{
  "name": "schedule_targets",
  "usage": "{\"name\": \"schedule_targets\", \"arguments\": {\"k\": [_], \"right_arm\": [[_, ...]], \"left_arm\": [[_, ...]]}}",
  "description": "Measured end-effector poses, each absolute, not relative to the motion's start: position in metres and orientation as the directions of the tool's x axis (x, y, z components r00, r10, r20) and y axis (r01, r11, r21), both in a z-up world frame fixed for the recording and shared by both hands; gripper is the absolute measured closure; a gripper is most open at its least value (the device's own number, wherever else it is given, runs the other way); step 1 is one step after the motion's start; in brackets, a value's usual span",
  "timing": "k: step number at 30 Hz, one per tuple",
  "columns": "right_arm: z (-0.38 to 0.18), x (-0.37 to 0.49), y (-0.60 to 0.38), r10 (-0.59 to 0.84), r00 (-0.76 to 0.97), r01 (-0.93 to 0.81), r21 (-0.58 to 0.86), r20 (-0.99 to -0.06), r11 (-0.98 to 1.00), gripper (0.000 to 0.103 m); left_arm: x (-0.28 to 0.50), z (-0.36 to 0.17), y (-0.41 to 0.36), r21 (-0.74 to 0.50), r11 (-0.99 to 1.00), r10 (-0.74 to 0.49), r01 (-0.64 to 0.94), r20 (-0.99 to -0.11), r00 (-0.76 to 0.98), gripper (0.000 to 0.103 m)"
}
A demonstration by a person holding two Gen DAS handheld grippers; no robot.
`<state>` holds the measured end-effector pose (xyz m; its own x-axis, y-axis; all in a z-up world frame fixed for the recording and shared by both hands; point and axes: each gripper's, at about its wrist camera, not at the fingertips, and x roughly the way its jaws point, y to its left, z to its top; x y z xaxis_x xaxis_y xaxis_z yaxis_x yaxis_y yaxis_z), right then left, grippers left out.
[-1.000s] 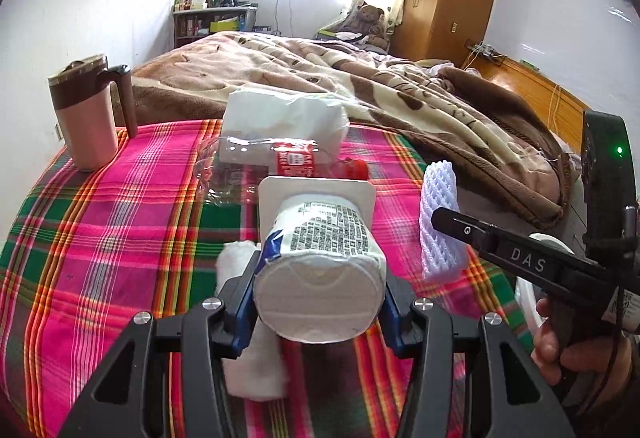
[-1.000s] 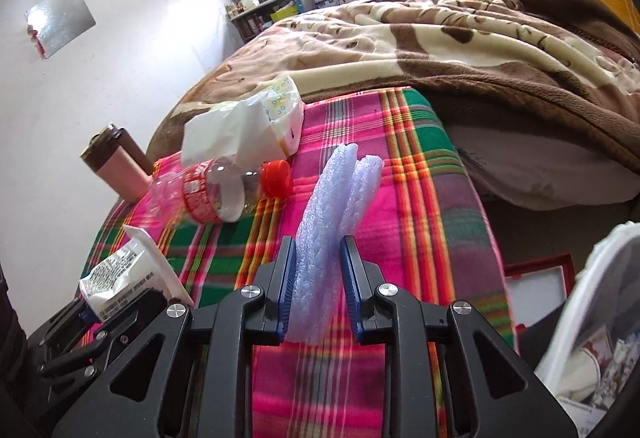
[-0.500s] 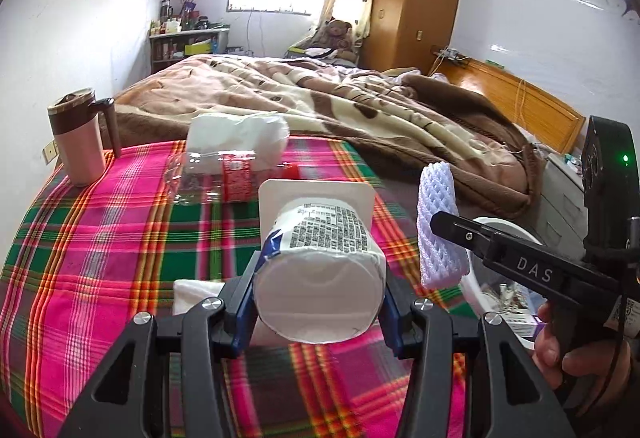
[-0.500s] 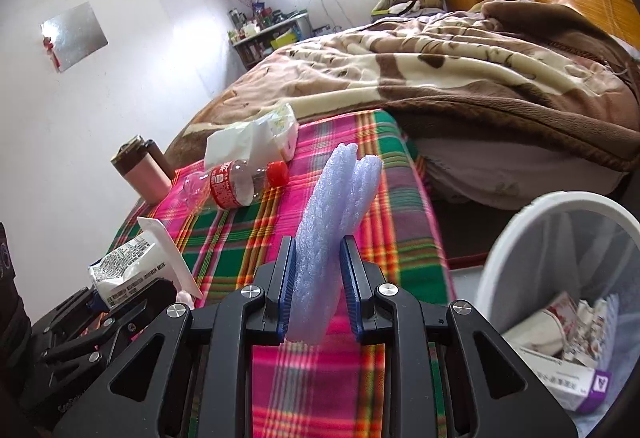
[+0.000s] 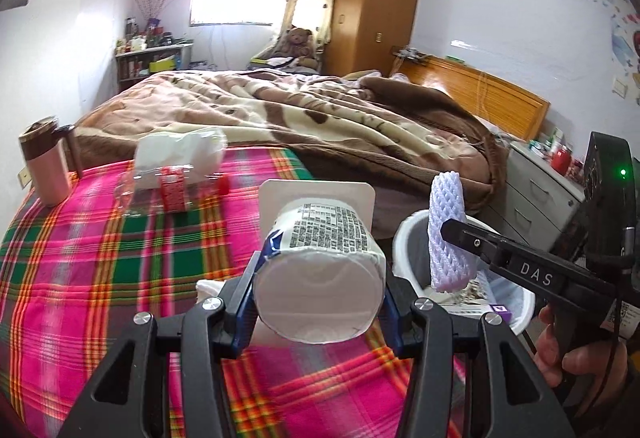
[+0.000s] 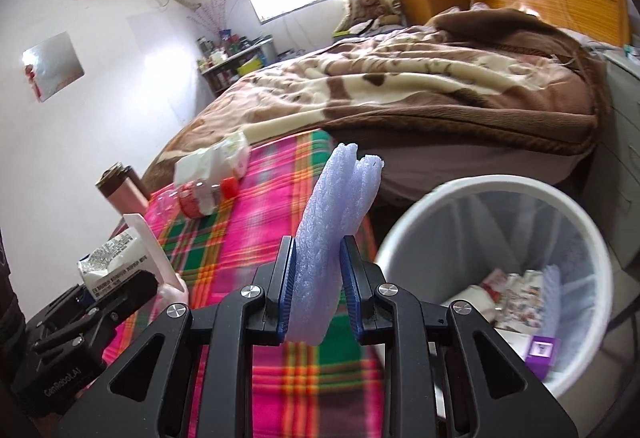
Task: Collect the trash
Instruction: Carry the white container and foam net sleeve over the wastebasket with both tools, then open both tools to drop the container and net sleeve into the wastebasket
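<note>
Trash (image 6: 516, 290) — inside white bin (image 6: 496, 189)

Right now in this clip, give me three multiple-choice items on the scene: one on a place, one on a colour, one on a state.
1. Where does the plastic bottle lie?
A. in the bin
B. on the plaid cloth
C. on the brown blanket

2. What colour is the bottle's cap?
A. red
B. blue
C. white

3. What is between the fingers of the right gripper?
A. nothing
B. the mug
C. a foam net sleeve

Answers:
1 B: it lies on its side on the plaid cloth, next to the white pack.
2 A: the cap shows red in both views.
3 C: the pads squeeze the sleeve, beside the white bin.
</note>
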<state>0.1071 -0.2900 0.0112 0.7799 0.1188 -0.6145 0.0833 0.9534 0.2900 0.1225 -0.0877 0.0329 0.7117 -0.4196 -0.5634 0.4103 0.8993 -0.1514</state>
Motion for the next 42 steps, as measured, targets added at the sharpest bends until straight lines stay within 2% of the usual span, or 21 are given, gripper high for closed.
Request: {"name": "schedule_targets", "arguments": {"k": [12, 25, 35, 42], "right_arm": [[0.011, 0.083, -0.336, 0.007, 0.787, 0.198, 0.264, -0.617, 0.944, 0.079], [0.000, 0.074, -0.369, -0.054, 0.766, 0.278, 0.255, -0.640, 0.926, 0.079], [-0.021, 0.078, -0.387, -0.103, 0.694, 0.328, 0.186, -0.712, 0.926, 0.078], [-0.034, 0.083, -0.400, -0.079, 0.652, 0.311, 0.171, -0.754, 0.935, 0.077]], "left_arm": [[0.109, 0.032, -0.150, -0.131, 0.842, -0.499, 0.524, -0.560, 0.662, 0.050], [0.101, 0.028, -0.195, -0.092, 0.805, -0.524, 0.586, -0.573, 0.630, 0.050], [0.107, 0.016, -0.234, -0.087, 0.777, -0.537, 0.623, -0.609, 0.584, 0.050], [0.114, 0.002, -0.259, -0.072, 0.767, -0.519, 0.638, -0.653, 0.551, 0.050]]}}
